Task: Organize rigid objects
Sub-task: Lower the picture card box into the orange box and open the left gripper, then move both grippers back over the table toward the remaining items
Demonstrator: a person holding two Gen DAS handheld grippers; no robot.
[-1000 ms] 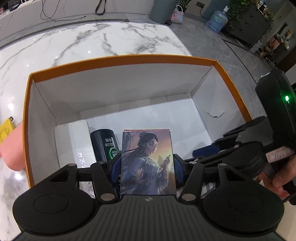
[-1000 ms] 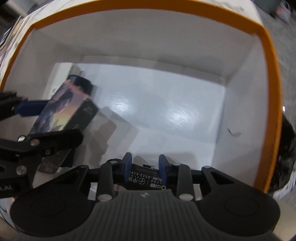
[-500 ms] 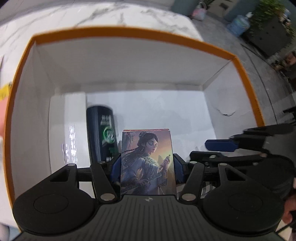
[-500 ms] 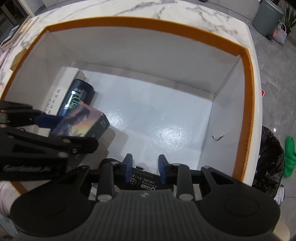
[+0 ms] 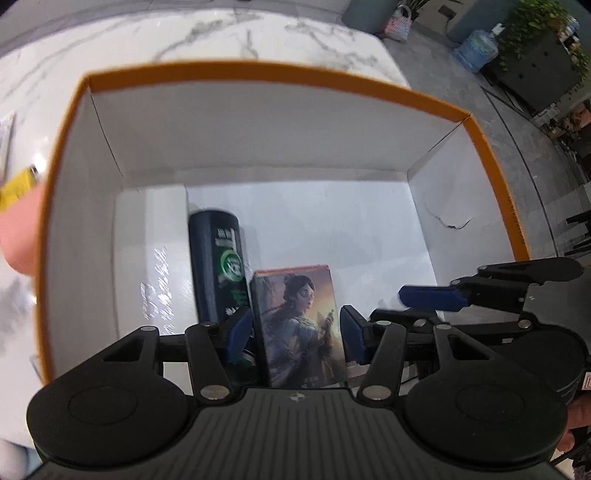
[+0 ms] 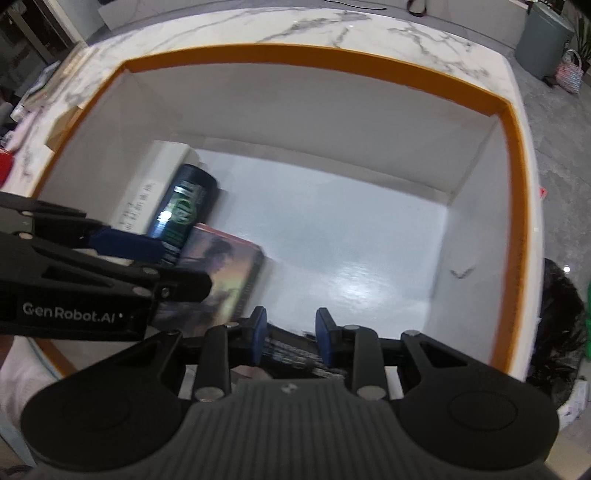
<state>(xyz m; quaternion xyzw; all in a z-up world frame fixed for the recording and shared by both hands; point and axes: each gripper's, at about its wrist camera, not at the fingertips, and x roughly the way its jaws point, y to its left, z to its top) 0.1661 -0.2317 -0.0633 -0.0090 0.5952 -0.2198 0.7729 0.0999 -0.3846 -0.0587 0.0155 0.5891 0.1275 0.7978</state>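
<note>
Card box [image 5: 295, 295] with a painted woman on its face stands between the pads of the left claw [image 5: 297, 328]. The jaws are closing and the pads meet both its narrow sides. It sits low inside the carton [image 5: 258, 70], and whether its foot touches the floor is hidden by the claw's body.

Just left of that claw's left pad, touching the card box, lies a dark bottle [image 5: 218, 266] with a green label. Beyond the bottle on the same side a long white box [image 5: 151, 258] runs along the carton wall.

The right claw [image 6: 290, 332] hangs to the right of the left one, over the carton's bare white floor. Its jaws are closing too, on a flat dark pack [image 6: 291, 349] (the print on it is too blurred to read).

Ahead of both claws rise the far wall and orange rim, then the marble counter [image 5: 184, 33].
</note>
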